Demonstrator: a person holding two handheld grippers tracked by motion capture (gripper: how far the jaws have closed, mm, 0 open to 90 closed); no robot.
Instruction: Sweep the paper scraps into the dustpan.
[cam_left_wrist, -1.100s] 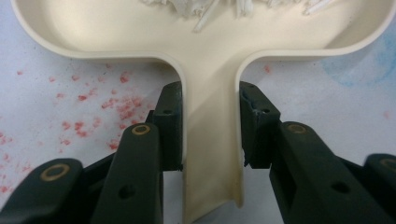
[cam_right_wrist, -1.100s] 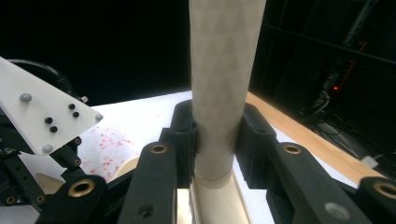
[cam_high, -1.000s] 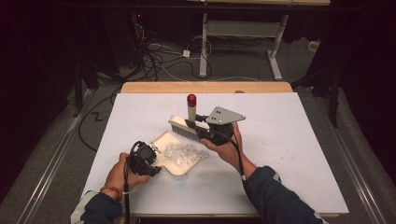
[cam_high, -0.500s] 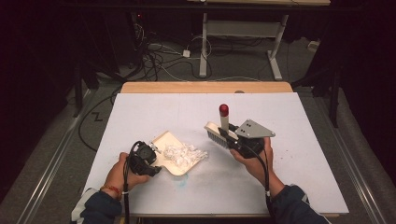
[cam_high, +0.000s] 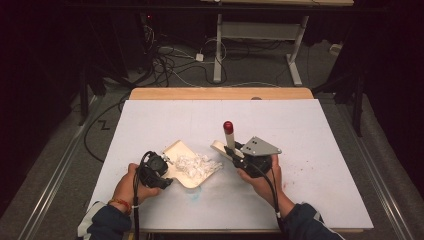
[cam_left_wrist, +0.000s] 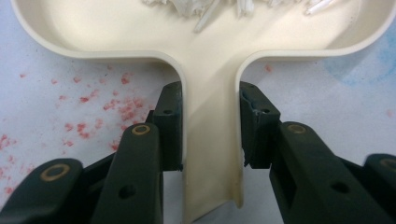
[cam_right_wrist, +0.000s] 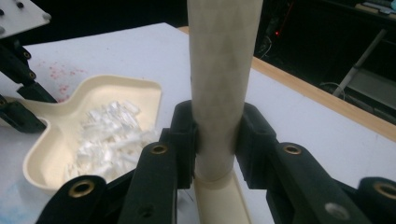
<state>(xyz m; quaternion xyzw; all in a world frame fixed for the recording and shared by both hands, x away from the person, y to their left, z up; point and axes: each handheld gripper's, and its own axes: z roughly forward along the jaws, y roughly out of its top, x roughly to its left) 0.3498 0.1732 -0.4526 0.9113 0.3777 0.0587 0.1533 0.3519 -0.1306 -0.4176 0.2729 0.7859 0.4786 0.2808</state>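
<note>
A cream dustpan (cam_high: 182, 150) lies on the white table with a heap of white scraps (cam_high: 195, 164) at its mouth. My left gripper (cam_high: 159, 172) is shut on the pan's flat handle (cam_left_wrist: 210, 116), its pads (cam_left_wrist: 170, 126) pressed to both edges. My right gripper (cam_high: 241, 156) is shut on the cream handle (cam_right_wrist: 222, 70) of a brush (cam_high: 229, 141) with a red tip (cam_high: 228, 126), just right of the pan's open edge. In the right gripper view the dustpan (cam_right_wrist: 116, 85) and its scraps (cam_right_wrist: 109, 135) lie to the left, with the left gripper (cam_right_wrist: 18, 100) behind them.
Red specks (cam_high: 310, 165) dot the table at the right and beside the pan handle (cam_left_wrist: 84, 107). A faint blue stain (cam_high: 192, 197) marks the table near the front. A wooden strip (cam_high: 220, 93) edges the far side; cables and a desk frame (cam_high: 220, 45) stand on the floor beyond.
My right gripper carried the brush from over the dustpan out to the right, then came back a little toward the pan's mouth and lower. The left gripper and dustpan stayed put.
</note>
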